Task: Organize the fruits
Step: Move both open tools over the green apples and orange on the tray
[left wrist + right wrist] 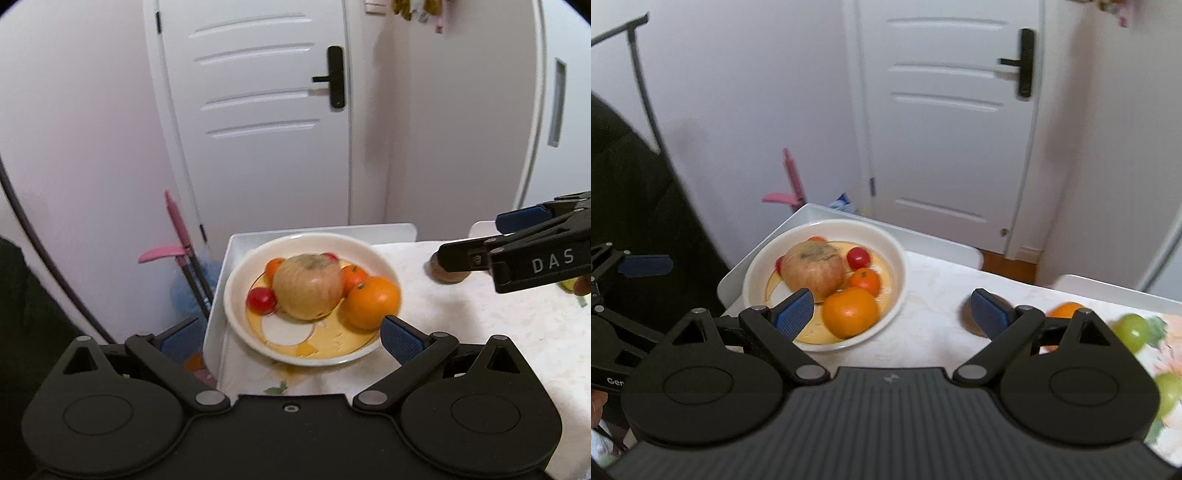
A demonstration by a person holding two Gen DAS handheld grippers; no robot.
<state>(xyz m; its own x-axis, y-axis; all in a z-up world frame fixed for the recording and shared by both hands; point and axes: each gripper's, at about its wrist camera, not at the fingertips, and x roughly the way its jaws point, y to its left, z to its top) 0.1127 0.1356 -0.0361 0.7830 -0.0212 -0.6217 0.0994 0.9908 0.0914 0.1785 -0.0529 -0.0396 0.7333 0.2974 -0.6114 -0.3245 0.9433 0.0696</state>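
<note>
A white plate [232,295] with a yellow centre stands at the table's left end. It holds a large apple [306,286], a big orange [373,302], two small oranges and two cherry tomatoes [261,301]. My left gripper [288,338] is open just in front of the plate, holding nothing. My right gripper [892,314] is open and empty above the cloth to the right of the plate [897,266]; its left pad overlaps the rim in the picture. The big orange [849,312] lies next to that pad. In the left wrist view the right gripper [472,240] hangs above a brown fruit [448,275].
A floral cloth [934,332] covers the table. On its right part lie another orange [1067,309] and two green fruits [1132,330]. A white door [258,110] is behind, a pink-handled mop [177,240] at the left wall, a dark garment [635,206] at far left.
</note>
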